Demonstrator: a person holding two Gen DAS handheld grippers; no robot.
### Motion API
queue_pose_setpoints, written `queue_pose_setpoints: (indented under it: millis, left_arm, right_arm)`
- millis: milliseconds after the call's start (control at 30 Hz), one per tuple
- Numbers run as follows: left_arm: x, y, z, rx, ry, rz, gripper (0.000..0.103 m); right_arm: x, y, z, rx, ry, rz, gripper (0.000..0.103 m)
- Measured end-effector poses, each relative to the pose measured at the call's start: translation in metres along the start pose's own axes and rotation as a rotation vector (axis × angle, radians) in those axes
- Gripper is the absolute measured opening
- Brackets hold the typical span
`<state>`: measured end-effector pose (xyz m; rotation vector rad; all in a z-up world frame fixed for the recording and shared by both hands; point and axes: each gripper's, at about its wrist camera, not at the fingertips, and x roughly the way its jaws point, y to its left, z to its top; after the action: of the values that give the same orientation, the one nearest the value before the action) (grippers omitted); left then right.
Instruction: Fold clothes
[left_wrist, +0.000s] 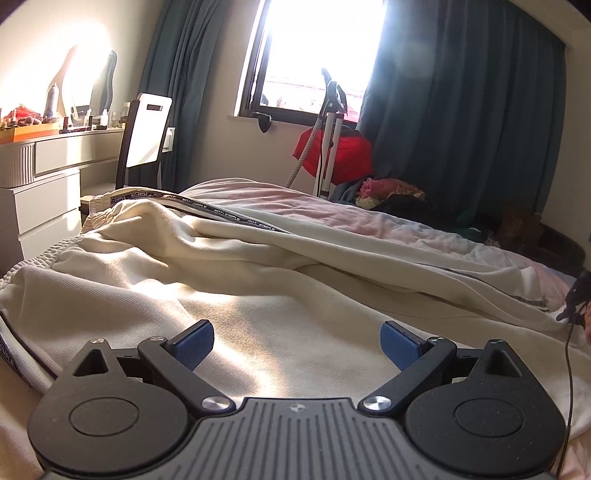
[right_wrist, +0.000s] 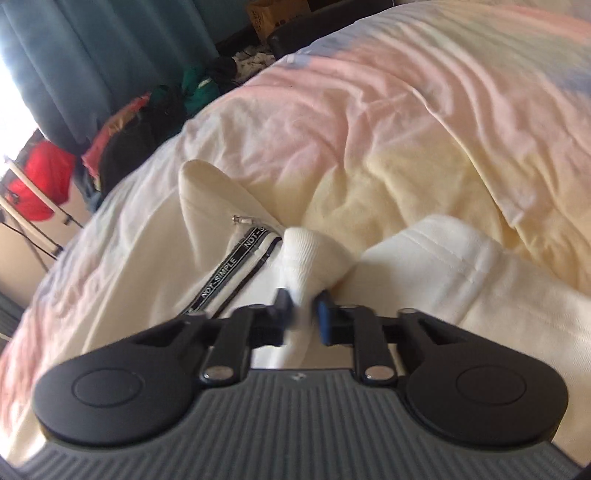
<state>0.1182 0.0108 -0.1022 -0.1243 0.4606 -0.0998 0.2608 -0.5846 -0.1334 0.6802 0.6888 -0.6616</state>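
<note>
Cream trousers (left_wrist: 258, 295) with a black "NOT-SIMPLE" side stripe (left_wrist: 207, 205) lie spread on the bed, elastic waistband at the left. My left gripper (left_wrist: 297, 345) is open and empty, its blue pads (left_wrist: 194, 347) low over the cloth. In the right wrist view my right gripper (right_wrist: 303, 312) is shut on a ribbed white cuff (right_wrist: 310, 262) of the trousers (right_wrist: 147, 266). The stripe (right_wrist: 229, 273) and a small metal zipper pull (right_wrist: 242, 220) show just left of the cuff.
A pastel pink and yellow bedcover (right_wrist: 406, 110) lies under the trousers. A white dresser (left_wrist: 48, 177) and chair (left_wrist: 147, 133) stand at the left. A garment steamer stand (left_wrist: 328, 140), red cloth and a clothes pile (left_wrist: 399, 192) sit by the window and dark curtains.
</note>
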Motion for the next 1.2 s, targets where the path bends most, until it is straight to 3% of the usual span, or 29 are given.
queue_pose_setpoints:
  millis: [100,167,300,367,467,600,767,867,933,967,1000,1067,1200]
  left_arm:
    - [0.008,0.0,0.001,-0.001,-0.007,0.01,0.098]
    - [0.014,-0.003,-0.002,0.025,-0.014,0.033,0.098]
    - [0.027,-0.006,-0.01,0.039,0.037,0.028,0.098]
    - [0.028,-0.006,-0.011,0.039,0.041,0.025,0.098]
    - [0.024,-0.006,-0.01,0.049,0.026,0.027,0.098]
    - [0.016,-0.007,-0.007,0.063,0.006,0.023,0.098]
    - [0.005,-0.012,-0.002,0.079,-0.02,0.014,0.098]
    - [-0.004,-0.015,0.005,0.086,-0.049,0.009,0.098]
    - [-0.011,-0.016,0.009,0.082,-0.065,0.005,0.099]
    - [-0.013,-0.016,0.011,0.077,-0.068,0.002,0.099]
    - [-0.015,-0.016,0.013,0.07,-0.072,-0.001,0.099]
    - [-0.022,-0.015,0.017,0.048,-0.077,-0.019,0.099]
    - [-0.037,-0.013,0.021,0.028,-0.089,-0.03,0.1]
  right_arm:
    - [-0.014,0.055,0.025,-0.102,-0.099,-0.034,0.006]
    - [-0.031,0.082,0.052,-0.1,-0.179,-0.008,0.006]
    - [-0.058,0.093,0.091,-0.063,-0.326,0.042,0.006]
    - [-0.059,0.08,0.092,-0.047,-0.376,0.057,0.006]
    - [-0.042,0.045,0.068,-0.061,-0.378,0.011,0.006]
    - [-0.02,-0.01,0.026,-0.009,-0.309,-0.022,0.006]
    - [-0.02,-0.027,0.006,-0.021,-0.264,-0.033,0.006]
    - [-0.021,-0.038,-0.007,-0.028,-0.237,-0.04,0.016]
    - [-0.027,-0.04,-0.013,-0.056,-0.23,-0.038,0.047]
    - [-0.042,-0.036,-0.015,-0.095,-0.248,-0.009,0.075]
    - [-0.059,-0.032,-0.02,-0.132,-0.272,0.034,0.094]
    - [-0.094,-0.024,-0.03,-0.202,-0.306,0.122,0.092]
    - [-0.169,-0.007,-0.066,-0.304,-0.292,0.26,0.092]
